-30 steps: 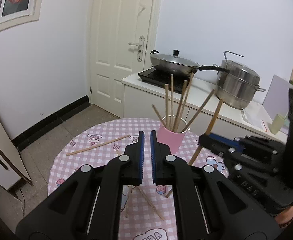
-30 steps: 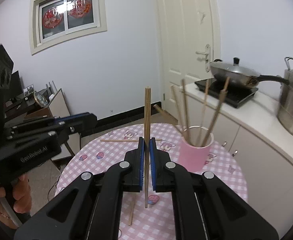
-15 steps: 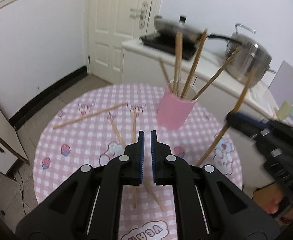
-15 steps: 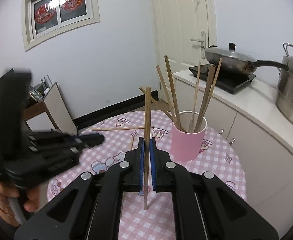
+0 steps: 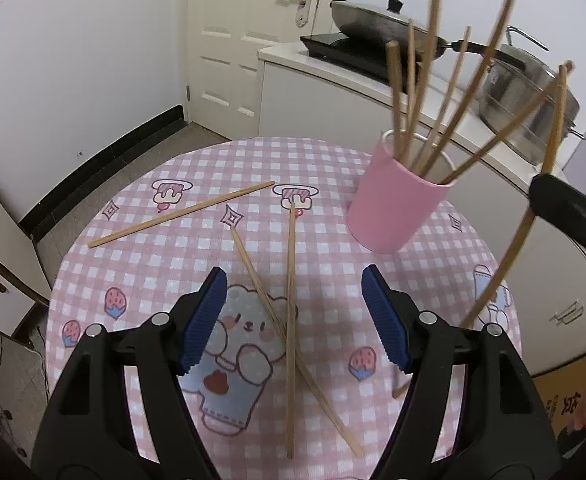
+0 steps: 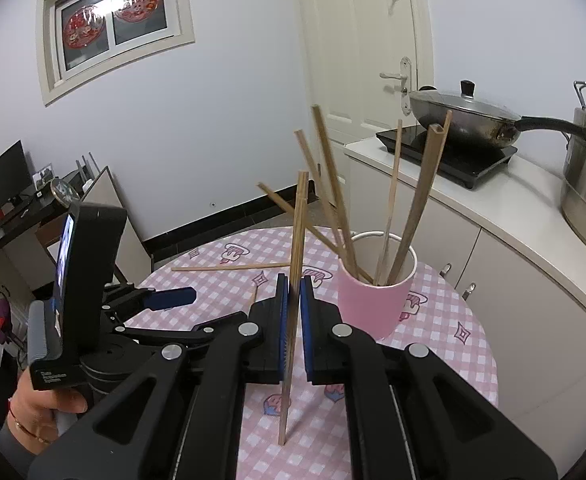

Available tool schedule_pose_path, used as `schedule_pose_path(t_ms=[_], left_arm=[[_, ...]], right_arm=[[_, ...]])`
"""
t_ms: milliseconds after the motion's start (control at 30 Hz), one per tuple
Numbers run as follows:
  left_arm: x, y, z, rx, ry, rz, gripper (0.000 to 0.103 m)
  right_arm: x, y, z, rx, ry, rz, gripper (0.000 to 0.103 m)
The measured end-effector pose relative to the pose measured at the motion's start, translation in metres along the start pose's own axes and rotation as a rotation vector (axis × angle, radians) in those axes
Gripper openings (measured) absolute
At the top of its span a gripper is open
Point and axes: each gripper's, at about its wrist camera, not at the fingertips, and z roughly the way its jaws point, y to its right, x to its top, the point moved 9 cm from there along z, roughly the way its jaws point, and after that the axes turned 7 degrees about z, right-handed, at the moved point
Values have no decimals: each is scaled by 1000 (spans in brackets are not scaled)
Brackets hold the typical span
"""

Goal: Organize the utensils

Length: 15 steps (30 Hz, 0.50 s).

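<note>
While left jaws opening — chopstick [image 6: 295, 264] right-clamped

Left tool [image 5: 295, 320] opening above two crossed chopsticks [image 5: 291, 320] on checked tablecloth [image 5: 165, 272]

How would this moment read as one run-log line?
left claw: opening, empty, over crossed chopsticks | right claw: shut on chopstick | pink cup: holds chopsticks
</note>
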Motion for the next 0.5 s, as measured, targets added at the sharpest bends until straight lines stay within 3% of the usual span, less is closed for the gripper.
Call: schedule_pose_path(t_ms=[500], left_arm=[[1, 3, 89, 27, -133, 31, 54]], right_arm=[[9, 30, 13, 8, 32, 63, 5]])
